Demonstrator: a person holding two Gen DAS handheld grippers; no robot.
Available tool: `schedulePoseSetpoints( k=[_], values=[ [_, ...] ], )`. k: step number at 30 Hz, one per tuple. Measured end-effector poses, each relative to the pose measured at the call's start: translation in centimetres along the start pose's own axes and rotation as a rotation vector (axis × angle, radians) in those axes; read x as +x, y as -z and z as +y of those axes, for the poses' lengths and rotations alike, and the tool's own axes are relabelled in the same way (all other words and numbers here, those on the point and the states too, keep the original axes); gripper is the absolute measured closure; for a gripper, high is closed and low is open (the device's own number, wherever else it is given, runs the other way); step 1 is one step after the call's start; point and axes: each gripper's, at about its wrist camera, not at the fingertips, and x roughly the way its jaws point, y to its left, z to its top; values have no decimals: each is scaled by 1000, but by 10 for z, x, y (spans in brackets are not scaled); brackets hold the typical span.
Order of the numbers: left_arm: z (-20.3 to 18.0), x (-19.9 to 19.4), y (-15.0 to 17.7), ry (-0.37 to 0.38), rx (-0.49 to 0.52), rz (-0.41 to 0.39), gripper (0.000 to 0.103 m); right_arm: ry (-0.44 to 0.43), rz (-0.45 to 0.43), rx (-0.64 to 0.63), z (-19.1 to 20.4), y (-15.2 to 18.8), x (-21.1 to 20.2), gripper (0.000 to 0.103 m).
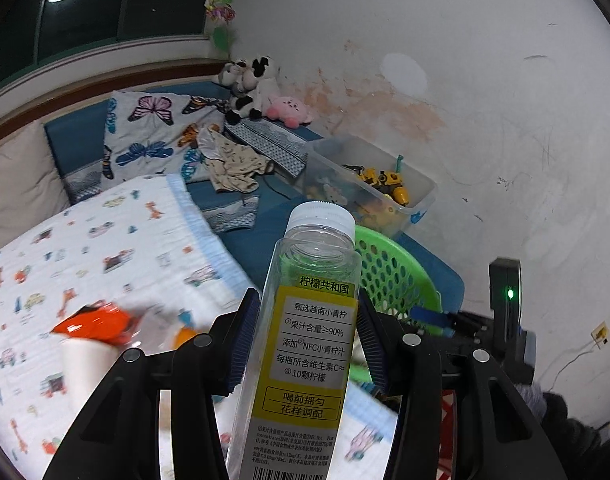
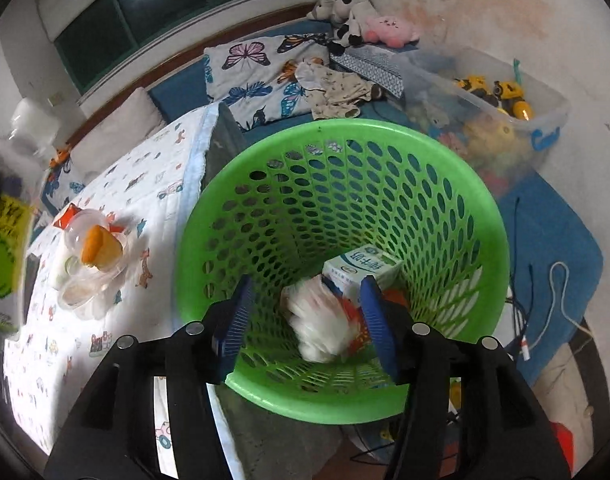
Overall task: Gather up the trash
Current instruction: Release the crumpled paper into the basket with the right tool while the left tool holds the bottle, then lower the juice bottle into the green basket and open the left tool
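My left gripper [image 1: 305,320] is shut on a clear empty bottle [image 1: 313,264] with a white cap and a yellow label, held upright over the bed. The same bottle shows blurred at the left edge of the right wrist view [image 2: 9,184]. My right gripper [image 2: 305,312] hangs open over the green mesh basket [image 2: 385,132]. A blurred white and red wrapper [image 2: 321,328] lies between its fingers, inside the basket, beside a milk carton [image 2: 365,268]. Clear plastic cups with an orange piece [image 2: 93,248] and an orange-red wrapper [image 1: 93,324] lie on the printed blanket [image 2: 145,184].
A clear bin of yellow toys [image 2: 505,96] stands behind the basket by the wall. Plush toys [image 2: 353,12], a butterfly pillow [image 2: 257,72] and crumpled clothes [image 2: 337,92] sit further back. Cables [image 2: 557,292] trail over the blue mat to the right.
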Motion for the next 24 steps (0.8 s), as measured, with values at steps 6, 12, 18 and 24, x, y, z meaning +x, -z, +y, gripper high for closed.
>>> schedulePoseSetpoints(
  k=[6, 12, 18, 24],
  values=[
    [-28, 45, -16, 39, 21, 34, 56, 37, -31, 16, -14, 1, -11, 44],
    [-53, 87, -22, 56, 42, 64, 56, 98, -109, -13, -23, 6, -37, 37],
    [-72, 133, -29, 75, 24, 88, 56, 99, -131, 17, -36, 9, -50, 37],
    [-76, 173, -32, 78, 10, 123, 56, 106, -169, 46, -44, 12, -62, 36]
  ],
)
